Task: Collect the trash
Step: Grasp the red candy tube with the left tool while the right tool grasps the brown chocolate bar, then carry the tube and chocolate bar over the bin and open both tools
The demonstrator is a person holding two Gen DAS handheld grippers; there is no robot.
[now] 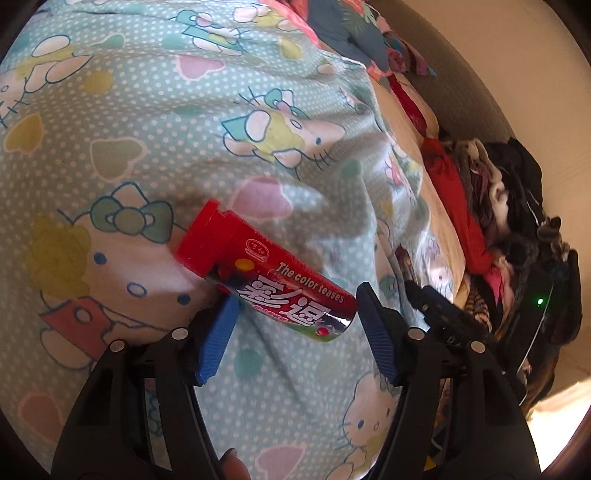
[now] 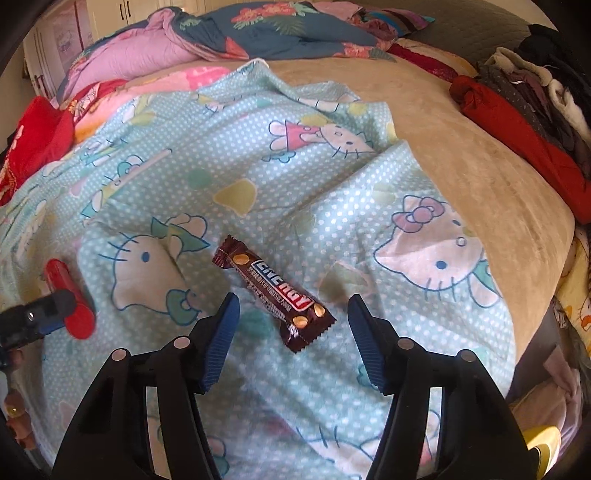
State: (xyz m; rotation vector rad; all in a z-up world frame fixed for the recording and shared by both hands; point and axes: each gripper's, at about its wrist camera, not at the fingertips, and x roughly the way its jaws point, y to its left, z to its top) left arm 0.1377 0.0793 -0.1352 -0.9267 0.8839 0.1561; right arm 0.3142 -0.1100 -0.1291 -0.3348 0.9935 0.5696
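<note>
A red candy tube (image 1: 266,273) with a red cap lies on the Hello Kitty sheet (image 1: 147,147). My left gripper (image 1: 295,317) is open, its blue pads on either side of the tube's lower end. The tube also shows at the left of the right wrist view (image 2: 68,299), with the left gripper (image 2: 40,314) around it. A brown energy bar wrapper (image 2: 273,291) lies on the sheet (image 2: 258,166). My right gripper (image 2: 291,321) is open just above the wrapper's near end, empty.
A beige blanket (image 2: 461,166) covers the bed's right side. A pile of clothes (image 2: 535,110) runs along the right edge, and it also shows in the left wrist view (image 1: 498,221). Quilts (image 2: 258,33) are heaped at the back. A red cloth (image 2: 33,147) lies at left.
</note>
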